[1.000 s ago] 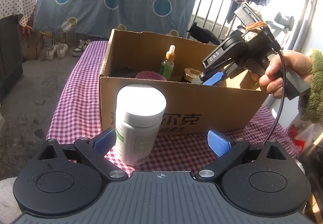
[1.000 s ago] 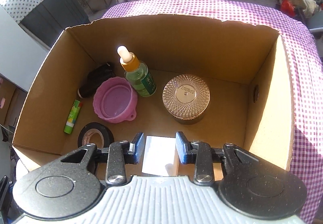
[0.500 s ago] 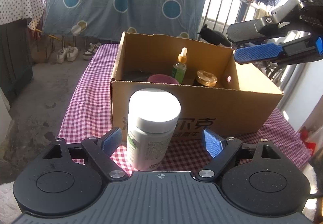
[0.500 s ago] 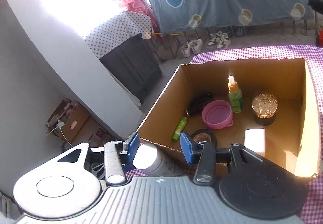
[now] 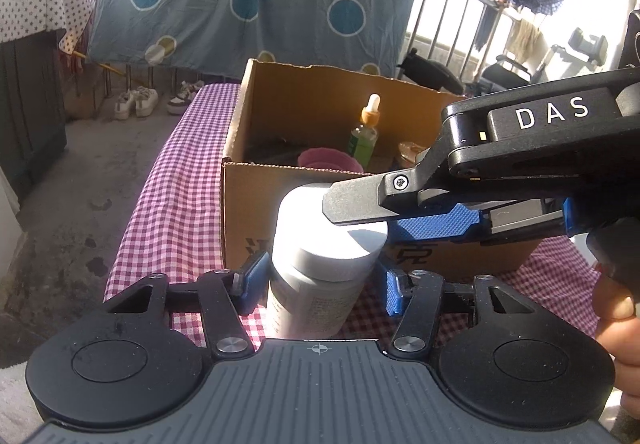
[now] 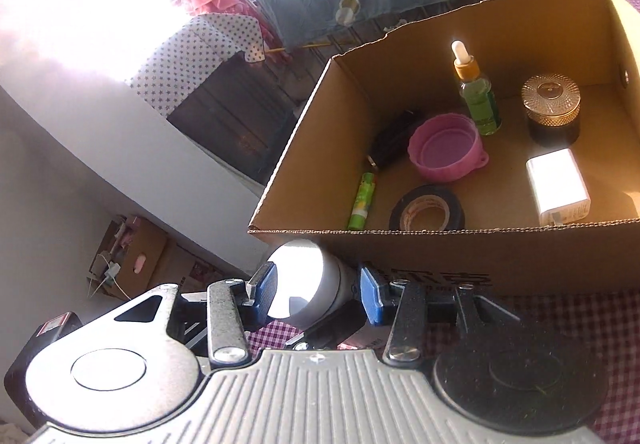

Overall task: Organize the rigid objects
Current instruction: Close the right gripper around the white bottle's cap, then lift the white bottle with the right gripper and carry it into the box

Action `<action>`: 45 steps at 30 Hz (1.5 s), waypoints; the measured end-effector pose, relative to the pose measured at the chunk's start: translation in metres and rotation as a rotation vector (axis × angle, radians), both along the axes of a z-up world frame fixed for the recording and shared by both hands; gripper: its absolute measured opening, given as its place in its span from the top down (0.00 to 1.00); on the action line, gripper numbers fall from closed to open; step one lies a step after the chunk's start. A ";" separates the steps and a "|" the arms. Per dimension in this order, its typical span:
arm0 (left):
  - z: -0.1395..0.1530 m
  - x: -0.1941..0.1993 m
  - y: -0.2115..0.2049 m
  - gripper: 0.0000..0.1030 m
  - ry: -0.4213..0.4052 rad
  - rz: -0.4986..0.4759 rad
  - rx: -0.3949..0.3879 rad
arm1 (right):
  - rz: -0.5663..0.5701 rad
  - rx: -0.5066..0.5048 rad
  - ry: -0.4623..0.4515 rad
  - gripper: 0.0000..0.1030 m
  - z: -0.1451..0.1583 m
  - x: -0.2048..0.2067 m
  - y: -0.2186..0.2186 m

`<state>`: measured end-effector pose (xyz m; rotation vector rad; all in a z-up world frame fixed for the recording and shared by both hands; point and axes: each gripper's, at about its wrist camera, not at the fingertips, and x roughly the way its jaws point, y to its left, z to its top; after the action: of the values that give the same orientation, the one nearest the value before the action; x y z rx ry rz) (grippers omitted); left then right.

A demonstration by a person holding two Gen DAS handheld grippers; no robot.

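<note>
A white pill bottle (image 5: pixel 326 264) stands on the checked tablecloth (image 5: pixel 172 183) in front of the cardboard box (image 5: pixel 248 211). My left gripper (image 5: pixel 324 284) straddles its body with jaws closing; the left pad touches it and a thin gap shows at the right pad (image 5: pixel 394 294). My right gripper (image 5: pixel 360 217) reaches in from the right, just over the cap. In the right wrist view the bottle's cap (image 6: pixel 300 276) shows between the closing jaws of the right gripper (image 6: pixel 318 290), and the pads do not press on it.
The box (image 6: pixel 440 260) holds a green dropper bottle (image 6: pixel 478 103), a pink bowl (image 6: pixel 444 147), a gold-lidded jar (image 6: pixel 552 103), a white block (image 6: pixel 556 183), black tape (image 6: pixel 426 209), a green stick (image 6: pixel 362 199) and a black object (image 6: pixel 394 137). A hand (image 5: pixel 616 308) holds the right gripper.
The right gripper left the white block in the box and swung out over the front wall to the bottle's cap. The left jaws narrowed around the bottle.
</note>
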<state>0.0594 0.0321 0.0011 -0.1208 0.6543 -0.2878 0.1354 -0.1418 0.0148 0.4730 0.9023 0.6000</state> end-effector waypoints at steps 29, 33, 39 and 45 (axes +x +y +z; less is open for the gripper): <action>0.002 -0.012 -0.064 0.48 0.049 -0.154 0.113 | -0.116 0.050 0.032 0.58 -0.009 -0.038 -0.061; 0.004 -0.014 -0.065 0.49 0.052 -0.148 0.122 | -0.113 0.046 0.031 0.58 -0.009 -0.039 -0.060; 0.007 -0.018 -0.067 0.49 0.047 -0.134 0.126 | -0.105 0.050 0.026 0.58 -0.007 -0.042 -0.056; 0.011 -0.023 -0.065 0.49 0.031 -0.122 0.131 | -0.096 0.050 0.010 0.58 -0.002 -0.047 -0.054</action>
<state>0.0365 -0.0326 0.0124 0.0401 0.7103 -0.3603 0.0884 -0.1954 0.0131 0.5614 0.8707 0.5337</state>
